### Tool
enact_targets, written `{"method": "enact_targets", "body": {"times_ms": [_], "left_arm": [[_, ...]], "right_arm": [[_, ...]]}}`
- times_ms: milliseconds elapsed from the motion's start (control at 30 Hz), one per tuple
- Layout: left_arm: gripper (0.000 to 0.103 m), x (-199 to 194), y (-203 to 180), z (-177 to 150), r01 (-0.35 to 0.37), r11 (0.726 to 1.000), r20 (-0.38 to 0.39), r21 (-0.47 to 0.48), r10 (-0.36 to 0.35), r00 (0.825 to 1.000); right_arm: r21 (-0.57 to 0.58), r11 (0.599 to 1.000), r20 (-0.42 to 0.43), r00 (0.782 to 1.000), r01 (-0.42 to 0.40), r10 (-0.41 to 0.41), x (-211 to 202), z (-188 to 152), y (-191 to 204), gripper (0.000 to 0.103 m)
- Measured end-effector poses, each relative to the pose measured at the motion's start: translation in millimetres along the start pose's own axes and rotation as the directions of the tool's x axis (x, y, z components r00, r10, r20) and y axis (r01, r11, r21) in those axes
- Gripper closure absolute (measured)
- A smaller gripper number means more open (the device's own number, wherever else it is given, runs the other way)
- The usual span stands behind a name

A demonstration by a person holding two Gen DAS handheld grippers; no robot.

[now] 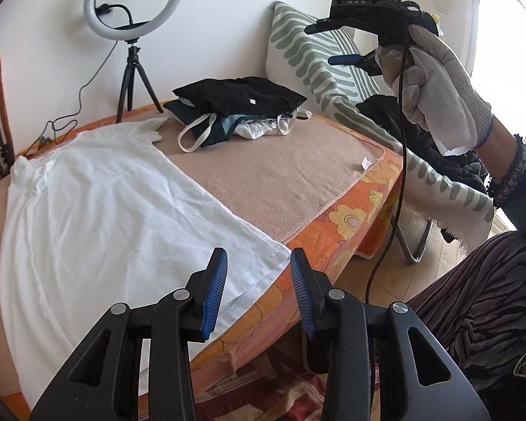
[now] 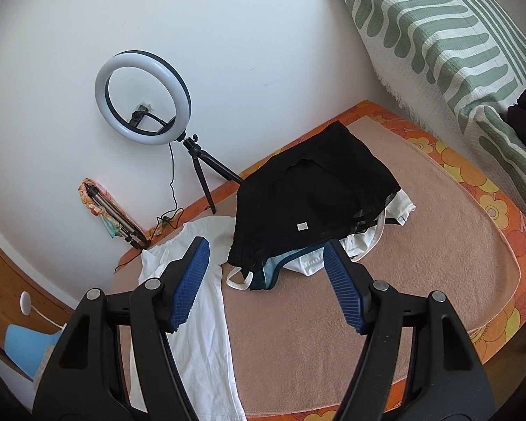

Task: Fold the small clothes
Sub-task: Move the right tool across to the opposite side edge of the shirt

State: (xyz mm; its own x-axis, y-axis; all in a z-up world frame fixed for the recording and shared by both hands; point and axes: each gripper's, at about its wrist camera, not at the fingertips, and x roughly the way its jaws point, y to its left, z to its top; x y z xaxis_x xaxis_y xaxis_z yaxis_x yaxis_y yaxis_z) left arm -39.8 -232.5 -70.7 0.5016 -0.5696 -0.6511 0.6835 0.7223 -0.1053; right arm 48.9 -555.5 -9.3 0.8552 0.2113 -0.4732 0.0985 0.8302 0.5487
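A white T-shirt (image 1: 108, 210) lies spread flat on the beige blanket (image 1: 263, 175), its hem at the near bed edge. My left gripper (image 1: 258, 263) is open and empty, just above the shirt's hem corner. My right gripper (image 2: 266, 256) is open and empty, held high in a gloved hand; it shows in the left wrist view (image 1: 324, 44) above the bed's right end. In the right wrist view the white shirt (image 2: 196, 315) lies below the left finger (image 2: 189, 287). A stack of folded clothes topped by a black garment (image 2: 312, 196) sits at the back of the bed (image 1: 242, 101).
A ring light on a tripod (image 1: 133, 3) stands at the wall behind the bed. A green-striped pillow and cloth (image 1: 312, 52) lie at the right end, with dark clothes (image 1: 435, 147) on them. An orange flowered sheet (image 1: 350, 217) covers the bed edge. A cable (image 1: 399, 175) hangs from the right gripper.
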Motion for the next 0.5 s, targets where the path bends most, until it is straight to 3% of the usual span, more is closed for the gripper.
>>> {"method": "enact_targets", "body": {"times_ms": [133,233,500], "left_arm": [[0.053,27.3,-16.4,1.6,-0.006,1.0,-0.038,0.019,0.007,0.999],[0.052,39.5,-21.7,0.5,-0.016,1.0,-0.052,0.02,0.017,0.998],[0.052,73.2,-25.0,-2.4,-0.15,0.988,-0.09,0.028,0.152,0.984]], "right_arm": [[0.003,1.0,-0.013,1.0,0.005,-0.005,4.1,-0.7,-8.1,0.032],[-0.007,1.0,-0.015,1.0,0.01,-0.01,5.3,-1.5,-10.3,0.032],[-0.019,1.0,-0.025,1.0,0.004,-0.005,10.7,-1.8,-10.2,0.032]]}}
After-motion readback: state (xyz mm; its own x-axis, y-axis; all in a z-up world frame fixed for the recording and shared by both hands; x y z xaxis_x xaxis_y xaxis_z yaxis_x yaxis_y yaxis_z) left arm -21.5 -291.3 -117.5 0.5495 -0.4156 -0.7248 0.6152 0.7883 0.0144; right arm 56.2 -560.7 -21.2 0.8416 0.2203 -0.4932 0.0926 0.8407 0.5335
